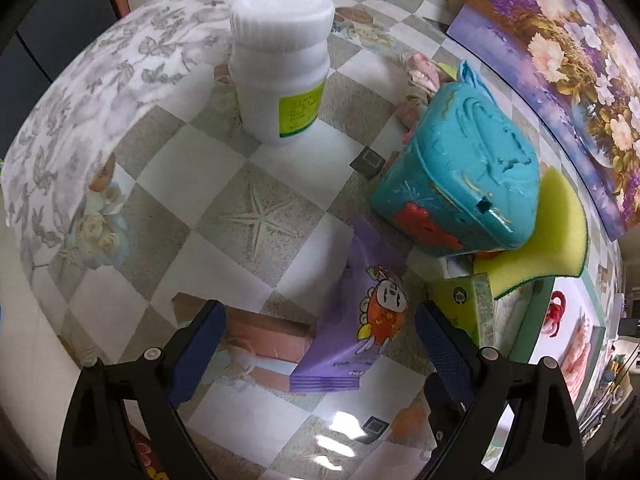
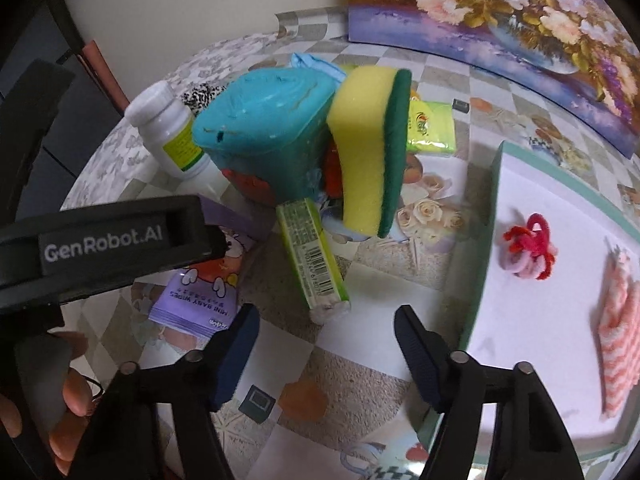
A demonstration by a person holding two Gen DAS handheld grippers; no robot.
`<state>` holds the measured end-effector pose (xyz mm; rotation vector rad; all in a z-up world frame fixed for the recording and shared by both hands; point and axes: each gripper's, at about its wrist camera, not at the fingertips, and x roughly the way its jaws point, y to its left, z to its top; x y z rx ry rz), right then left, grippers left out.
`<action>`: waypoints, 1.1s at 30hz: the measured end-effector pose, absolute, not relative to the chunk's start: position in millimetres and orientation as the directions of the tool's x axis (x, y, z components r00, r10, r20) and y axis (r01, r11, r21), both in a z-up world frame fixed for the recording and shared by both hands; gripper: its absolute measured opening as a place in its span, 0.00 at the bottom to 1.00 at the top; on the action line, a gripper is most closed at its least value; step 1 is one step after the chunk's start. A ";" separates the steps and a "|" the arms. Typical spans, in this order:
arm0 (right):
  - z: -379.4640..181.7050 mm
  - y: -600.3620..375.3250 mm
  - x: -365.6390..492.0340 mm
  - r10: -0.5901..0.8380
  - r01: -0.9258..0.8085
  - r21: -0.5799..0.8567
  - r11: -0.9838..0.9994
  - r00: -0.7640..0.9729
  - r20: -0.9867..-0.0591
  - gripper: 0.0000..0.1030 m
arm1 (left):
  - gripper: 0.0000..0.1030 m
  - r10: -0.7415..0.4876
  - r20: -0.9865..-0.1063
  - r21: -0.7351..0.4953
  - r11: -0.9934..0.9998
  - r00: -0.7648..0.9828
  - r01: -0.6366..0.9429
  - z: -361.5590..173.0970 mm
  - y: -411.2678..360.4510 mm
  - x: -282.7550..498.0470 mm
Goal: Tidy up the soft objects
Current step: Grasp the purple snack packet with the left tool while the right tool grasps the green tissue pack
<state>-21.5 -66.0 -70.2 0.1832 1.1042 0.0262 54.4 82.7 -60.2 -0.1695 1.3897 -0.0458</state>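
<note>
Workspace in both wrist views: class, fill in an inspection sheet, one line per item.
Surface: table under a glossy checked cover.
Job's things: sponge leaning on a teal toy; wipes pack; tissue pack; pink cloth and yarn knot in the tray.
Clutter: white bottle.
Grippers: left gripper and right gripper open, empty.
Cables: nothing seen.
Surroundings: flower picture.
</note>
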 end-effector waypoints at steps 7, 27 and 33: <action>-74.3 -70.4 -15.0 0.116 0.083 0.174 0.981 0.468 -0.876 0.61 | 0.87 -0.135 -0.979 -0.146 0.987 0.151 -0.062 -74.2 84.0 63.2; -75.4 -64.7 -5.5 0.151 0.041 0.195 0.980 0.483 -0.862 0.31 | 0.75 -0.136 -0.984 -0.142 0.989 0.118 -0.045 -96.7 79.6 66.2; -73.6 -64.3 -9.2 0.162 0.025 0.199 0.980 0.488 -0.858 0.24 | 0.44 -0.121 -0.983 -0.125 0.992 0.140 -0.024 -88.8 66.8 63.4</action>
